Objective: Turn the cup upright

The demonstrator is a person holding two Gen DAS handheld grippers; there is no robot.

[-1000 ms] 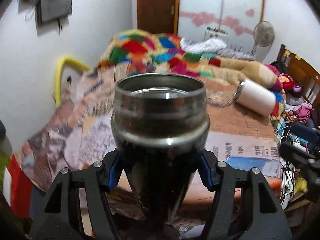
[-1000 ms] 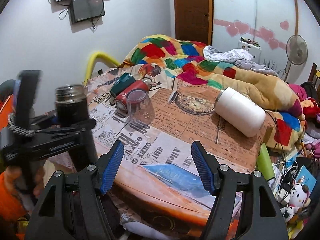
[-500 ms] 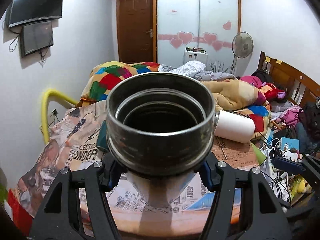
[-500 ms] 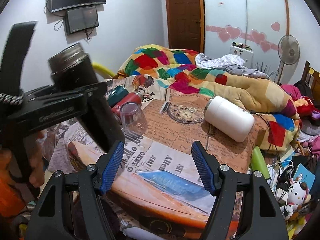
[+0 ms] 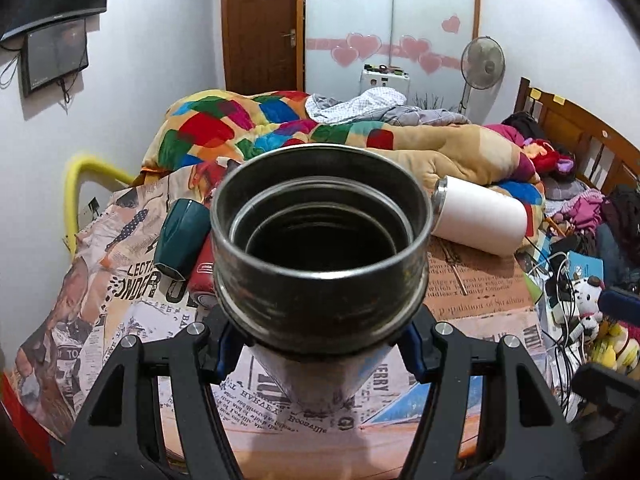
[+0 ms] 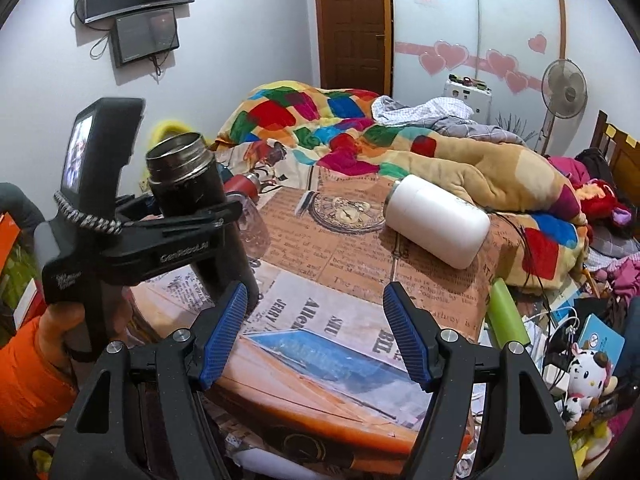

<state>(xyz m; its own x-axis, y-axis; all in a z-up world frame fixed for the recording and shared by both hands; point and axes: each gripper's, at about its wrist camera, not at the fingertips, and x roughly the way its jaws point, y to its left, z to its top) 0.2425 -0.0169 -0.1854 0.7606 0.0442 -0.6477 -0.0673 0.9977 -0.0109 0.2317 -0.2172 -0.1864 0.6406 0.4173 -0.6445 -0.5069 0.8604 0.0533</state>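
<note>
My left gripper (image 5: pixel 320 350) is shut on a dark steel cup (image 5: pixel 320 256). The cup's open mouth faces up toward the camera, and it stands nearly upright with a slight tilt over the newspaper-print table (image 5: pixel 480 292). In the right wrist view the same cup (image 6: pixel 192 188) shows at the left, mouth up, clamped in the left gripper (image 6: pixel 192 224), its lower end near the table's left part. My right gripper (image 6: pixel 314 334) is open and empty above the table's front edge.
A white bottle (image 6: pixel 434 224) lies on its side at the table's back right. A dark green cup (image 5: pixel 180 236) and a red cup (image 5: pixel 204 276) lie on the left, with a clear glass (image 6: pixel 254 232) behind the held cup. A colourful quilt (image 6: pixel 360 136) lies behind.
The left gripper has carried the cup rightward over the table and lowered it, turning it more upright. The right gripper has stayed open and almost still.
</note>
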